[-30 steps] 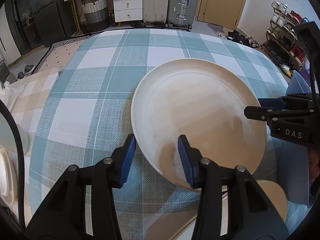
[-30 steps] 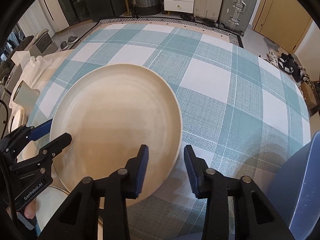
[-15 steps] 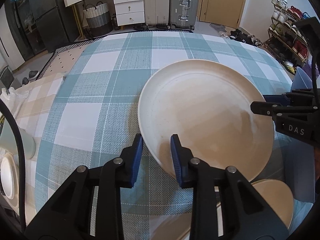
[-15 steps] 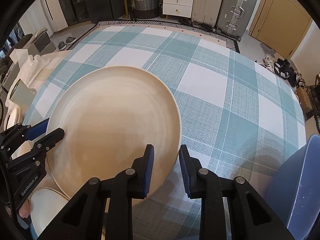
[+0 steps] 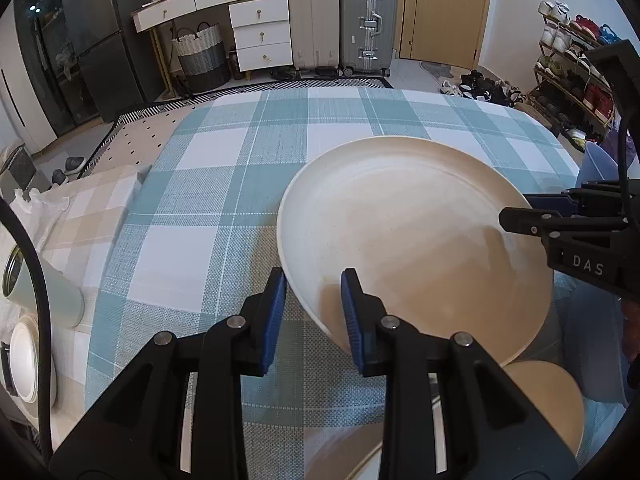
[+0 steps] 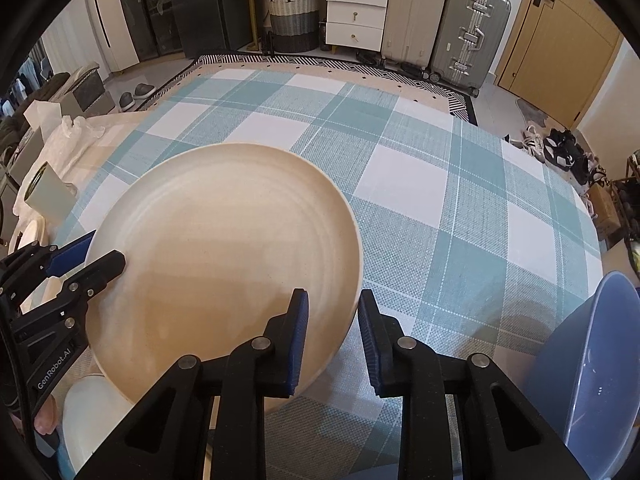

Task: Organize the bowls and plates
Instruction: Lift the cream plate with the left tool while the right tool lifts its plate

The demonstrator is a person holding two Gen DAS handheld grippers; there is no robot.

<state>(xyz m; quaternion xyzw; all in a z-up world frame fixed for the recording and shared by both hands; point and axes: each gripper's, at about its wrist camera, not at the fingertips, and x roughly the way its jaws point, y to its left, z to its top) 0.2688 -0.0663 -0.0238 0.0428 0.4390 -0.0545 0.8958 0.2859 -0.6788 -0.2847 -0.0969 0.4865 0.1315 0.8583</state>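
A large cream plate (image 5: 416,232) is held tilted above the teal plaid tablecloth (image 5: 208,184). My left gripper (image 5: 312,312) is shut on its near left rim. My right gripper (image 6: 332,340) is shut on its near right rim; the plate also shows in the right wrist view (image 6: 224,256). Each gripper appears in the other's view, the right one (image 5: 516,212) at the plate's right edge, the left one (image 6: 96,252) at its left edge. A smaller cream plate (image 5: 552,400) lies below, near the table's front edge.
A blue basin (image 6: 600,360) stands at the right. A pale green cup (image 5: 44,288) lies on its side at the left, with a white dish (image 5: 24,356) near it. Suitcases, drawers and a shoe rack stand beyond the table.
Both grippers closed from open onto the plate's rim and lifted it off the table; the plate now tilts and sits higher above the smaller plate.
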